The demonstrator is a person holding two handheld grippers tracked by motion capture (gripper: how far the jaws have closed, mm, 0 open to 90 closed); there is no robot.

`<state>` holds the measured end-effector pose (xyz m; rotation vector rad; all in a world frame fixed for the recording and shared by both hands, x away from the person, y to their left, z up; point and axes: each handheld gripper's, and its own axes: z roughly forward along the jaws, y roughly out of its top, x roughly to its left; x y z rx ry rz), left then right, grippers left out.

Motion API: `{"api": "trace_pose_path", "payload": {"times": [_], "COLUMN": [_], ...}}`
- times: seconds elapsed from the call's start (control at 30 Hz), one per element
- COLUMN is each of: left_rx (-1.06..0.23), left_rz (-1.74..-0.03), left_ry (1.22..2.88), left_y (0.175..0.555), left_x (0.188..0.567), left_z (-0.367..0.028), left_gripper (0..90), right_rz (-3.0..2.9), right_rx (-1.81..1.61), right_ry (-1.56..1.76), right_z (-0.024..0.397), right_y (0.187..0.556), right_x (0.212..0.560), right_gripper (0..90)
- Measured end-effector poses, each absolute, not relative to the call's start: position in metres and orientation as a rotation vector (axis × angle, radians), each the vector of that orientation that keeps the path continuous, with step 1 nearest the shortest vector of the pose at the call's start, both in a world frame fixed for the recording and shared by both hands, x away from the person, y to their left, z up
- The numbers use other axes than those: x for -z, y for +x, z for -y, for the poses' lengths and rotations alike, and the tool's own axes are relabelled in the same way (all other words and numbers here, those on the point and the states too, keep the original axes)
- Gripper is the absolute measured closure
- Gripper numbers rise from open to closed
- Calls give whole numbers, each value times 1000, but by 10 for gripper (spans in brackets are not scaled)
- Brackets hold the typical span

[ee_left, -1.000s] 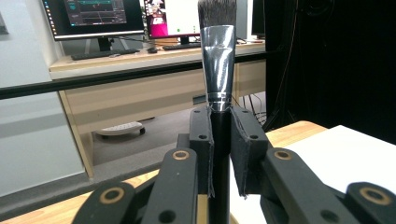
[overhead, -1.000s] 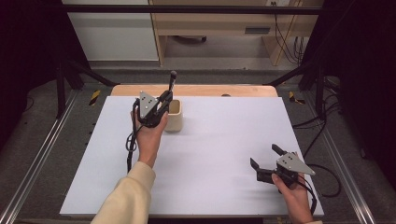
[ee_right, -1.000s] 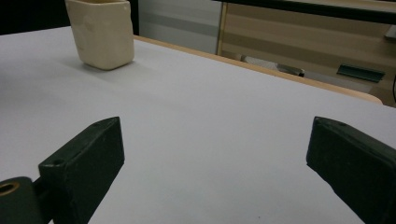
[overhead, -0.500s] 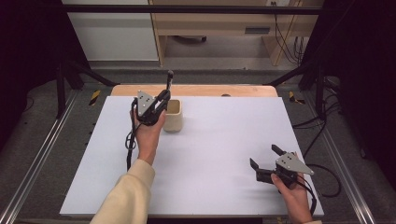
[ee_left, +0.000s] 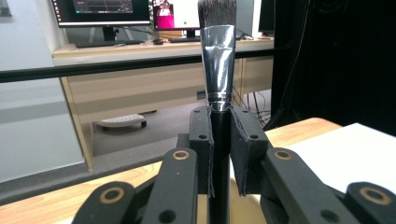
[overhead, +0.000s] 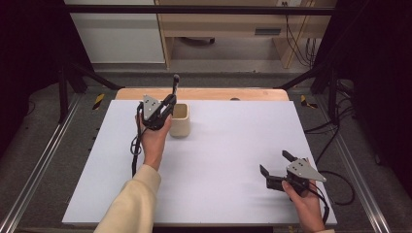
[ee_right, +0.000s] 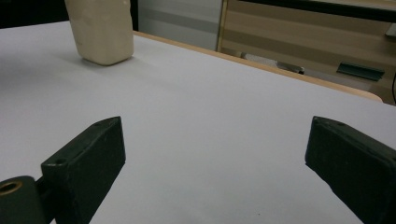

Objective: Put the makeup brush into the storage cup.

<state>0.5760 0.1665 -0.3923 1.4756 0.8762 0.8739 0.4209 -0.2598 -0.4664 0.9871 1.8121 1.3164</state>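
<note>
My left gripper (overhead: 170,100) is shut on a brush (overhead: 176,83) and holds it upright, bristles up, at the far left of the table. In the left gripper view its pads (ee_left: 201,140) clamp the black handle just below the silver ferrule of the brush (ee_left: 218,60). A beige cup (overhead: 180,120) stands right beside and below this gripper; the handle's lower end is hidden. My right gripper (overhead: 275,163) rests near the front right, open with nothing between its pads (ee_right: 88,163). From the right gripper view the cup (ee_right: 100,30) is far off at the upper left.
A white sheet (overhead: 233,141) covers the wooden table (overhead: 209,93). Cables trail from both grippers. Metal rails run along both sides, and a desk with monitors (ee_left: 100,9) stands beyond the far edge.
The left gripper with the brush has shifted slightly to the left beside the cup. The right gripper has not moved.
</note>
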Motion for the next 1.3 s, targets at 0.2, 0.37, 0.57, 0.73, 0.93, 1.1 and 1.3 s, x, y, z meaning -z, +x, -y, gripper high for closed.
{"api": "trace_pose_path", "payload": {"times": [0.2, 0.37, 0.57, 0.73, 0.93, 1.1, 1.3], "left_rx": [-868, -882, -848, -847, -848, -839, -840], "left_rz": [-880, -887, -882, -877, -876, -880, -878], "left_ry": [1476, 1478, 1482, 1489, 1490, 1493, 1503], "left_y": [578, 580, 583, 583, 584, 584, 584], "left_x": [396, 398, 404, 406, 407, 410, 412], "left_z": [-168, -169, -168, -165, -167, -166, -167], "left_gripper": [791, 791, 791, 791, 791, 791, 791], "right_rz": [-1812, -1812, -1805, -1804, -1801, -1801, -1803], "right_rx": [-1317, -1316, -1322, -1321, -1326, -1324, -1320], "right_ry": [989, 985, 993, 993, 999, 999, 996], "right_z": [260, 260, 261, 261, 261, 261, 261], "right_y": [421, 421, 420, 420, 420, 420, 420], "right_x": [466, 466, 466, 465, 465, 465, 465], "right_gripper": [50, 49, 48, 48, 47, 48, 48]}}
